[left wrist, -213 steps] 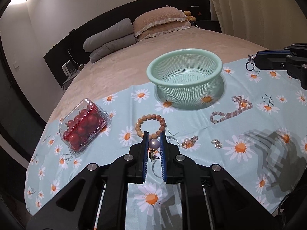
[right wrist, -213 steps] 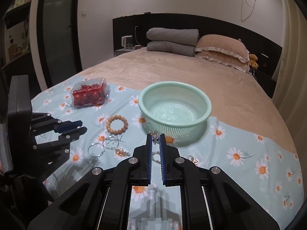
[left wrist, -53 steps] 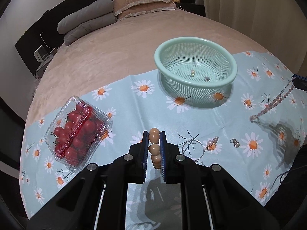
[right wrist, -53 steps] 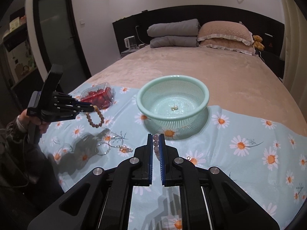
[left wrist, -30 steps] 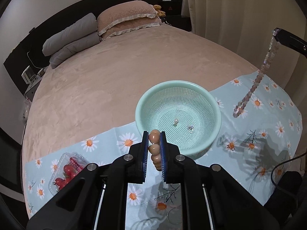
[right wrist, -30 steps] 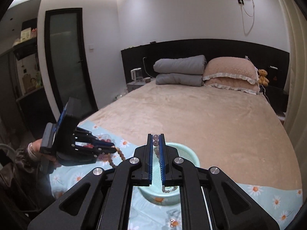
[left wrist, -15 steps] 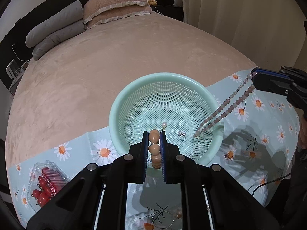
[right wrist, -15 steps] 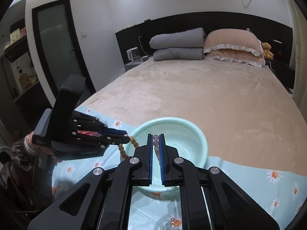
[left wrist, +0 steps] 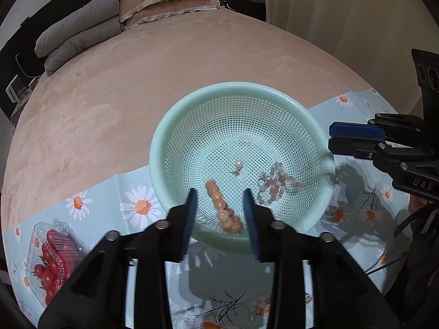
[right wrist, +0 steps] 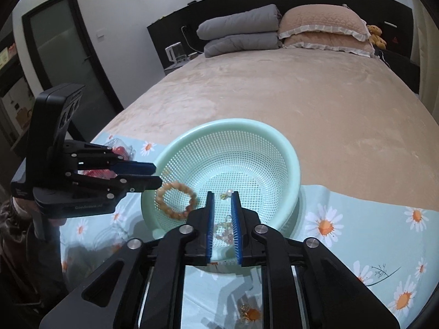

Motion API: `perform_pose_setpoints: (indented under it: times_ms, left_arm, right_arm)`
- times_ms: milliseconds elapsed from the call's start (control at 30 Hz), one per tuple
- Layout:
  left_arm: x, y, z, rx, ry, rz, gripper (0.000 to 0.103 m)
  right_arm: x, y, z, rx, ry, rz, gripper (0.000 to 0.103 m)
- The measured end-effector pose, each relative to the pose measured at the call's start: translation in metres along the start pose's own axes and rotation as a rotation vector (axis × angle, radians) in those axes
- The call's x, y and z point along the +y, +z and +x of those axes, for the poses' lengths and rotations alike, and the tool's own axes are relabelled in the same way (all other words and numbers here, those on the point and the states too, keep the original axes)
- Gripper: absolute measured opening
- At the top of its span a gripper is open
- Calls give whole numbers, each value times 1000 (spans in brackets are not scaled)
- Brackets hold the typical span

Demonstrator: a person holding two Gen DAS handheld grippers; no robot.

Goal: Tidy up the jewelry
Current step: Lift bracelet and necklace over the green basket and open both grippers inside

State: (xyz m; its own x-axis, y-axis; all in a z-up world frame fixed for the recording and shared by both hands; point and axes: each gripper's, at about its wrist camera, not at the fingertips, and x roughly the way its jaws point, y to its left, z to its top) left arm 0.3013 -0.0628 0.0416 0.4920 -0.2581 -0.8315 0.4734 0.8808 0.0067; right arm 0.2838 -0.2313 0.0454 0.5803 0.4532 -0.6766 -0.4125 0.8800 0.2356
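mint basket [right wrist: 285, 148], bead bracelet [right wrist: 175, 200], right tongs [right wrist: 221, 208] parted

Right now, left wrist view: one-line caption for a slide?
Open left claw above green basket, tan bead bracelet dropping in.

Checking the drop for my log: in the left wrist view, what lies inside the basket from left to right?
Orange-brown round-bead bracelet → single white pearl earring → pink small-bead bracelet, all inside the mint-green plastic mesh basket.
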Motion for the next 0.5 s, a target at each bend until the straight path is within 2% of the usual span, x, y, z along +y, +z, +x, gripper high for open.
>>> perform_pose_setpoints:
  times_ms: [33,100,133,167,200,267,500]
  left_arm:
    - [2,-1,-5,-21,12,-4,69]
    - [6,-3,-16,-48,28,-13,74]
    - [9,-5,-21,-55,36,-17,81]
    - [11,-6,-26,-61,51,-20,90]
    - [13,-8,-31,-67,73,-21,92]
    - [18,-11,-39,-73,104,-24,94]
    - [30,-32,-61,-50,120,-54,97]
  right_arm:
    - [0,0,-2,-4,-19,-8,58]
    - [3,-1,-9,-32,-61,-23,76]
    - [5,-1,-12,-41,-82,-27,86]
    - [6,-1,-15,-46,-93,-23,87]
    - [6,0,-17,-42,-93,-15,87]
    - [8,-1,-20,-34,-105,-13,86]
    - [13,-11,-30,-30,-141,0,86]
